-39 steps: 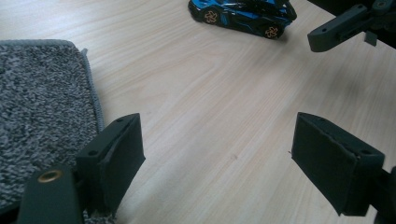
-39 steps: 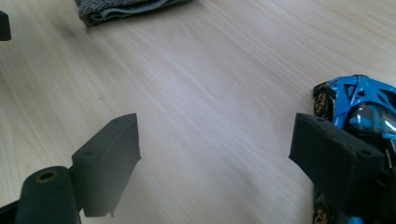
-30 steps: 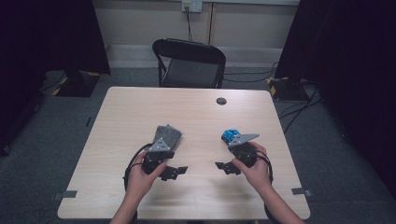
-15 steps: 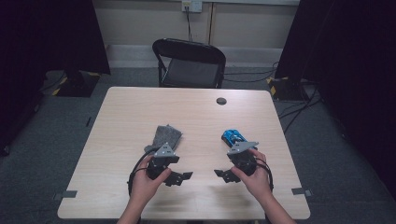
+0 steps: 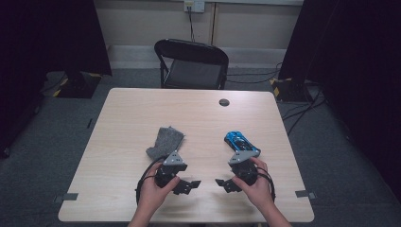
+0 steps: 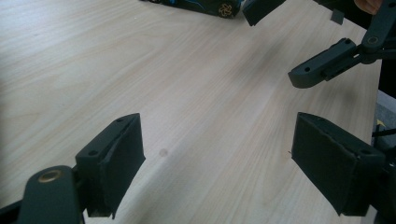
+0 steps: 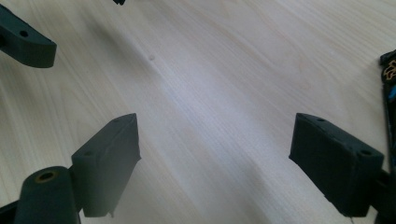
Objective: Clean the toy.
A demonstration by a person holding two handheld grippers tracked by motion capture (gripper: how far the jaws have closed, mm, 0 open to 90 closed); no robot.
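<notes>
Bare table [image 5: 142, 118] between my jaws, grey cloth [image 5: 165, 142] left of the blue toy car [image 5: 241, 143], my left gripper [image 5: 193, 184] and right gripper [image 5: 222, 183] gaping empty, both nearer me than the car.

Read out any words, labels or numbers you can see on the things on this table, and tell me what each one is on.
None can be read.
Blue toy car: its markings are too small and blurred to read.
Grey cloth: plain, no text.
Table: bare wood, no label.
</notes>
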